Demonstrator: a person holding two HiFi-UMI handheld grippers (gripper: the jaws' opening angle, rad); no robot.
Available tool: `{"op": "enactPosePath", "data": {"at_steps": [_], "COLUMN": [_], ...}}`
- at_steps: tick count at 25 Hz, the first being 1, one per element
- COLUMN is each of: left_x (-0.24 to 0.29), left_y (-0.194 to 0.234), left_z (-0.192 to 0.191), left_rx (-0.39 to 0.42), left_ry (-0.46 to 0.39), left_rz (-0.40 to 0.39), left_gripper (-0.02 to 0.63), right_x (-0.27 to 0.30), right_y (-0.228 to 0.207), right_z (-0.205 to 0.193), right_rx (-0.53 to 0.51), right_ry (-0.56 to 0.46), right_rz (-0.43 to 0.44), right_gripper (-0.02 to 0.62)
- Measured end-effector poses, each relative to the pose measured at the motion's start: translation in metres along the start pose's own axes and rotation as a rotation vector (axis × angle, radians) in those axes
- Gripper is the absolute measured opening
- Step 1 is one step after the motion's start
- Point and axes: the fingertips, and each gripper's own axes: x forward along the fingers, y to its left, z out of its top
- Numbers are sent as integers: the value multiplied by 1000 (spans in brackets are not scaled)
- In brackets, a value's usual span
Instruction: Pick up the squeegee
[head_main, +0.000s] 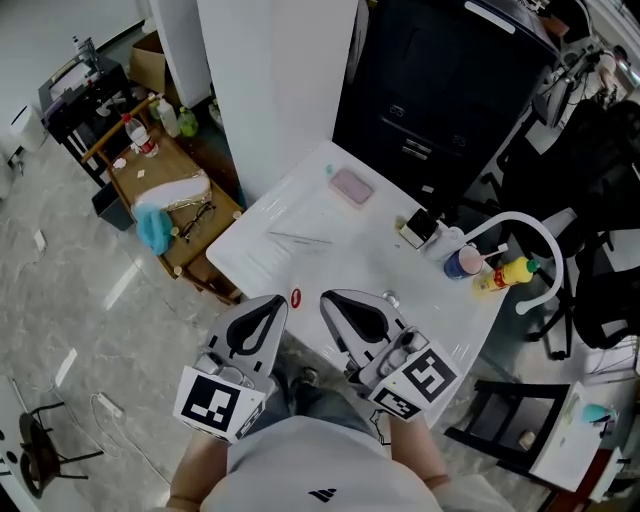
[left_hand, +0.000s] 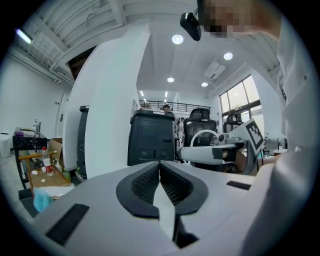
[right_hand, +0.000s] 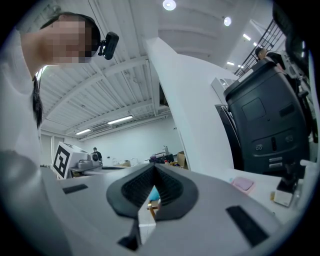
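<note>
A thin, pale, long item (head_main: 300, 238), possibly the squeegee, lies flat near the middle of the white table (head_main: 280, 215); I cannot make out its form. Both grippers hover side by side over the table's near edge, well short of that item. My left gripper (head_main: 275, 300) is shut with nothing between its jaws, its tips meeting in the left gripper view (left_hand: 160, 162). My right gripper (head_main: 330, 298) is shut and empty too, its tips touching in the right gripper view (right_hand: 152, 165). A small red object (head_main: 296, 298) lies on the table between the two gripper tips.
A pink block (head_main: 351, 186) sits at the table's far side. A small box (head_main: 418, 230), a blue-capped container (head_main: 464, 262) and a yellow bottle (head_main: 508, 271) crowd the right edge. A white pillar (head_main: 275, 80) and black cabinet (head_main: 440, 90) stand behind. A wooden cart (head_main: 165, 185) stands left.
</note>
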Motion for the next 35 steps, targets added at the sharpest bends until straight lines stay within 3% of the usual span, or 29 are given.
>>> {"op": "enactPosePath", "data": {"at_steps": [13, 23, 35], "left_x": [40, 75, 111], "left_y": [35, 50, 55], "left_z": [-25, -64, -119], "left_rx": [-38, -94, -128], "left_ry": [83, 200, 364], "left_rz": [-23, -23, 22], "left_gripper": [14, 17, 80], "right_x": [26, 35, 30], "right_y": [-21, -42, -66], "right_z": [5, 6, -1], "right_rx": [-15, -12, 19], "right_ry": [14, 18, 30], "right_rz": [-56, -77, -92], "right_gripper": [9, 9, 9]}}
